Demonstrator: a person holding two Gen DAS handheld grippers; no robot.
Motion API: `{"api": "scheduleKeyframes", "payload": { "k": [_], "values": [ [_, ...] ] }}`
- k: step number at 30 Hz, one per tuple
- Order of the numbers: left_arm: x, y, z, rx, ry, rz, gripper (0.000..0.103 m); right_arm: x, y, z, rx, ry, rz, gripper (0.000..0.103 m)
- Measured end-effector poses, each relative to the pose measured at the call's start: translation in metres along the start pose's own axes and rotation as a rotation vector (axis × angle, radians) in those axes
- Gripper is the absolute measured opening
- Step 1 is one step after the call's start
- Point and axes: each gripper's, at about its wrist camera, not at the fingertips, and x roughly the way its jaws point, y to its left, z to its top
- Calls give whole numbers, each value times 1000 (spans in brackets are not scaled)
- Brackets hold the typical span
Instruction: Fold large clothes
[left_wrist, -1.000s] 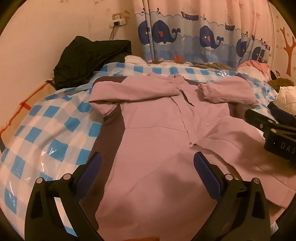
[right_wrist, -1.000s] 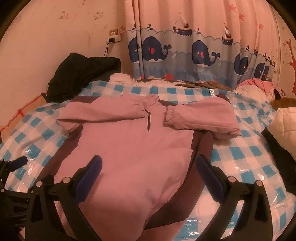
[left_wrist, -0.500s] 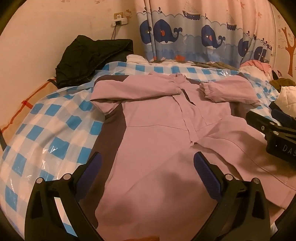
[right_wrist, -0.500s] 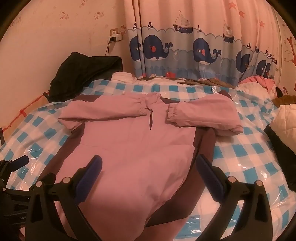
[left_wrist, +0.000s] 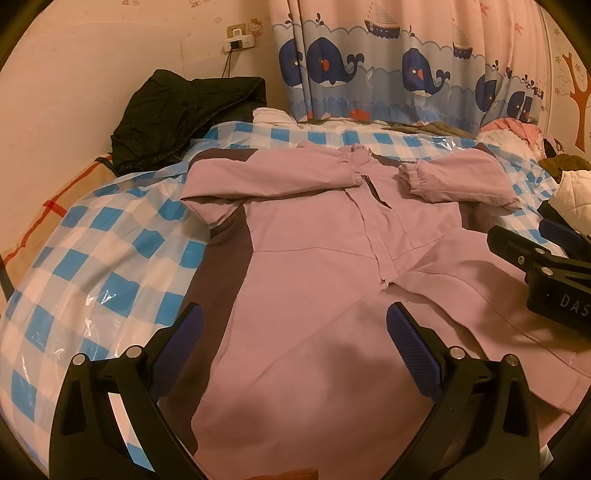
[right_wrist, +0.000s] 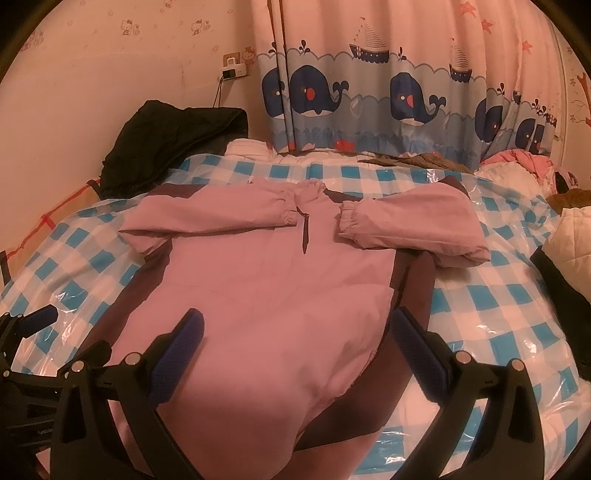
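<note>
A large pink jacket (left_wrist: 314, 266) with dark side panels lies flat, front up, on a blue and white checked sheet (left_wrist: 110, 258). Both sleeves are folded across the chest, cuffs near the collar. It fills the right wrist view (right_wrist: 266, 288) too. My left gripper (left_wrist: 293, 332) is open and empty above the jacket's lower left part. My right gripper (right_wrist: 295, 339) is open and empty above the lower hem. The right gripper also shows at the right edge of the left wrist view (left_wrist: 546, 266), and the left gripper at the lower left of the right wrist view (right_wrist: 29, 343).
A black garment (left_wrist: 184, 114) is heaped at the far left by the wall. A whale-print curtain (left_wrist: 406, 66) hangs behind. More clothes (right_wrist: 569, 229) are piled at the right. The sheet (right_wrist: 498, 314) is covered in clear plastic.
Both grippers have drifted slightly; the jacket sits a little lower in both views. The jacket has not moved and both grippers stay open.
</note>
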Motion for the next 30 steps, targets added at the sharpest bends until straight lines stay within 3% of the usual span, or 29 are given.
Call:
{"api": "scheduleKeyframes", "payload": {
  "k": [25, 30],
  "values": [
    [0, 3, -3, -2, 5, -6, 95, 4, 4, -4, -3, 12, 4, 98],
    [4, 11, -11, -37, 36, -49, 95, 4, 5, -4, -2, 12, 4, 98]
  ]
}}
